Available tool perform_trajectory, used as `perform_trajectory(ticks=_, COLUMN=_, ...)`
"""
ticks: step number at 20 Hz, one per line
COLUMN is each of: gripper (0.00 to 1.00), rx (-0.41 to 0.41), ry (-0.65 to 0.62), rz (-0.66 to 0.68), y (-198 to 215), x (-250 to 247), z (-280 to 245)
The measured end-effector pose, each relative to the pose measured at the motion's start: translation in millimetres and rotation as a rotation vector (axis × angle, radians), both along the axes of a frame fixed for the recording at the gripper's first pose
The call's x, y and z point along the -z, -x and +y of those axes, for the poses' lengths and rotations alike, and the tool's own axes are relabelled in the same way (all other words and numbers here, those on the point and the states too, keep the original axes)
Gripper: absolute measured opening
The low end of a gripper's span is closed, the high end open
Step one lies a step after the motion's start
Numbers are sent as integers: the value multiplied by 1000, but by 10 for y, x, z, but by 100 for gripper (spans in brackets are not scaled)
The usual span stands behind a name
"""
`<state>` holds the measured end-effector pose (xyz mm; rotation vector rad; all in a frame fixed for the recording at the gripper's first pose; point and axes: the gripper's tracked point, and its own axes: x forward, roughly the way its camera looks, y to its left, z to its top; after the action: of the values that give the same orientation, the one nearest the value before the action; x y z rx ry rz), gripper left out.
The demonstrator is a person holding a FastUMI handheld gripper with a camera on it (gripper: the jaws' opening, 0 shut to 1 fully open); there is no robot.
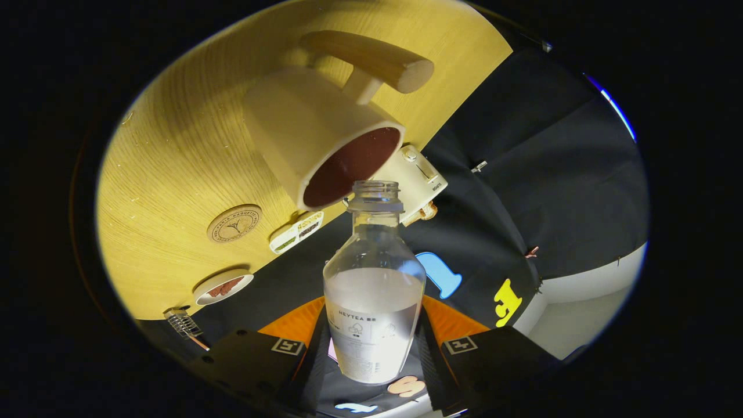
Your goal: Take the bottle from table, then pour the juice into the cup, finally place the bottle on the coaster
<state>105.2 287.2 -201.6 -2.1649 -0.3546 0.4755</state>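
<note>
Jaws grip the clear plastic bottle (373,290), its open neck by the rim of the cream cylindrical cup (307,130).

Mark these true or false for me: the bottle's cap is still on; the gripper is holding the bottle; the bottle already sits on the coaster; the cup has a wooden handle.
1. The bottle has its cap on: false, its neck is open.
2. The gripper holds the bottle between its fingers: true.
3. The bottle sits on the round coaster: false, the coaster lies bare on the table, apart from the bottle.
4. The cup has a wooden handle: true.
</note>
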Motion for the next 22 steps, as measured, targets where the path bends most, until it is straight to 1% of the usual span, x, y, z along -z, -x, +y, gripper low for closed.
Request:
perform_trajectory(ticks=3, gripper=72, rx=18, ry=-32, rz=19, y=-8, x=-8, z=-22)
perform_trajectory(ticks=6, gripper=72, rx=83, ry=-119, rz=71, y=-3, x=69, z=-158)
perform_trajectory(ticks=8, gripper=72, rx=146, ry=-214, rz=123, y=30, x=122, z=-244)
perform_trajectory(ticks=15, gripper=73, rx=420, ry=-675, rz=366, y=252, x=367, z=-399)
perform_trajectory(ticks=17, gripper=73, rx=477, ry=-824, rz=436, y=318, x=391, z=-385)
perform_trajectory(ticks=18, gripper=73, rx=487, ry=-908, rz=478, y=360, x=407, z=-354)
perform_trajectory(ticks=21, gripper=73, rx=463, ry=-1158, rz=609, y=457, x=409, z=-150)
perform_trajectory(ticks=22, gripper=73, rx=471, ry=-1228, rz=651, y=468, x=420, z=-124)
